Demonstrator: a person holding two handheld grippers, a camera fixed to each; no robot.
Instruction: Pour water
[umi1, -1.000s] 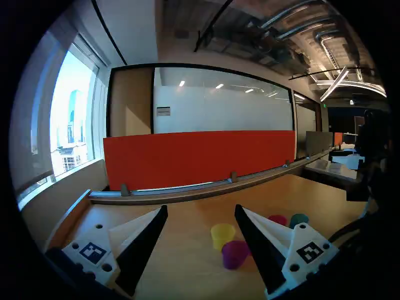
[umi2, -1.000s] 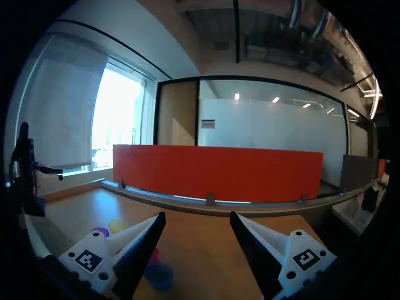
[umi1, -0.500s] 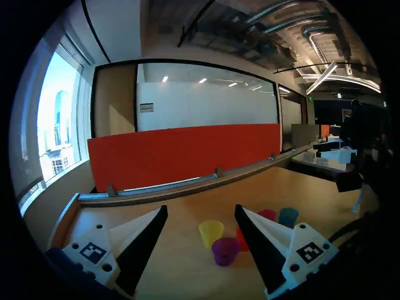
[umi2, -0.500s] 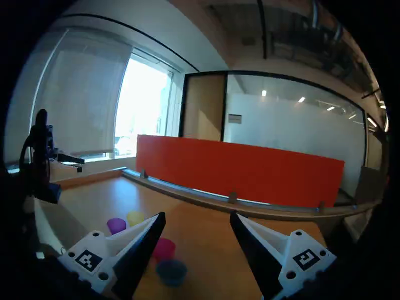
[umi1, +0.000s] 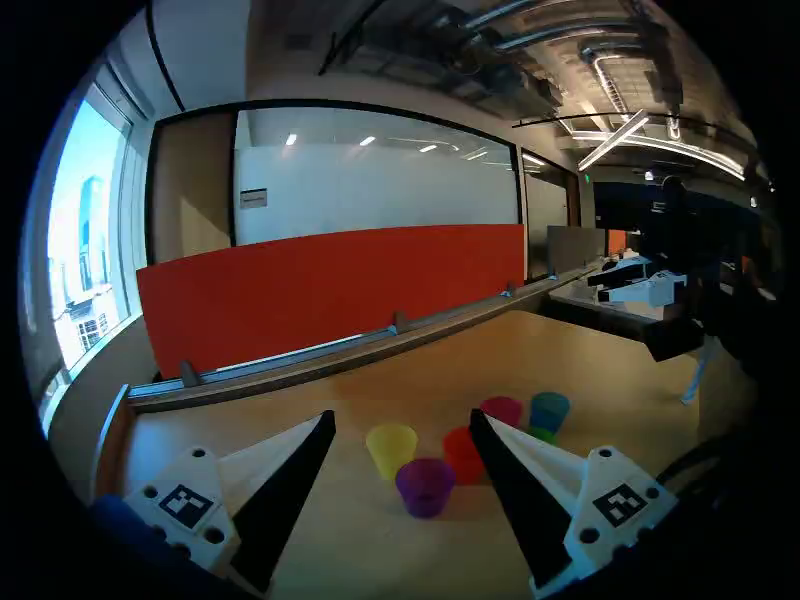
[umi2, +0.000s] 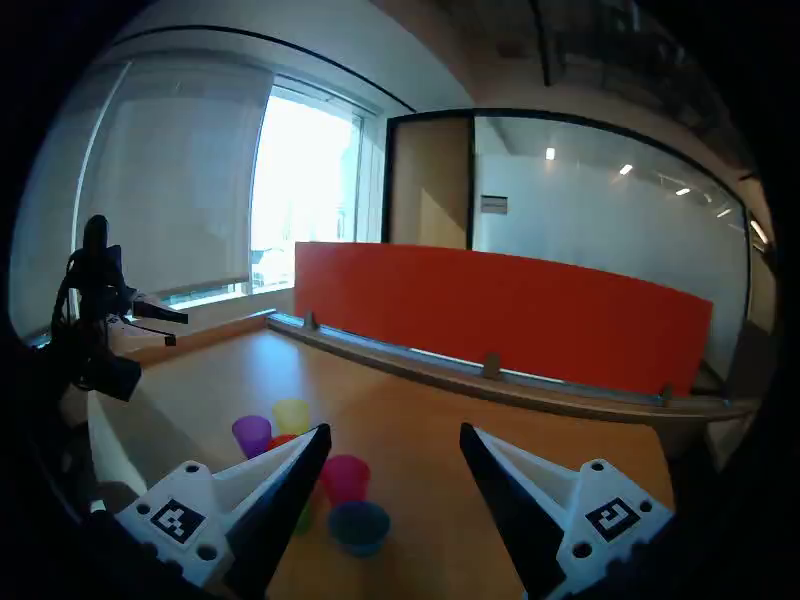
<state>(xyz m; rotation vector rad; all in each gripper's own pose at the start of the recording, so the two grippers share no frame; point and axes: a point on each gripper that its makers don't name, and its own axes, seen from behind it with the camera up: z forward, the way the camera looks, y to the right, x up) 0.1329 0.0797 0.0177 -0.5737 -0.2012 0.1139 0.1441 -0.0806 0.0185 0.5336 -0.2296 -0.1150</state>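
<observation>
Several small plastic cups stand clustered on the wooden table. In the left gripper view a purple cup is nearest, with a yellow cup, an orange cup, a magenta cup and a teal cup behind it. My left gripper is open above the table, short of the cups. In the right gripper view the purple cup, yellow cup, magenta cup and blue cup sit low and left. My right gripper is open and holds nothing.
An orange divider panel on a metal rail closes the table's far edge. A glass wall stands behind it and a bright window to one side. The other gripper with its dark cable hangs at the left of the right gripper view.
Both cameras have swung toward the cups. The cluster has slid left and toward the middle in the left gripper view, and right and into fuller sight in the right gripper view. Both grippers stay open.
</observation>
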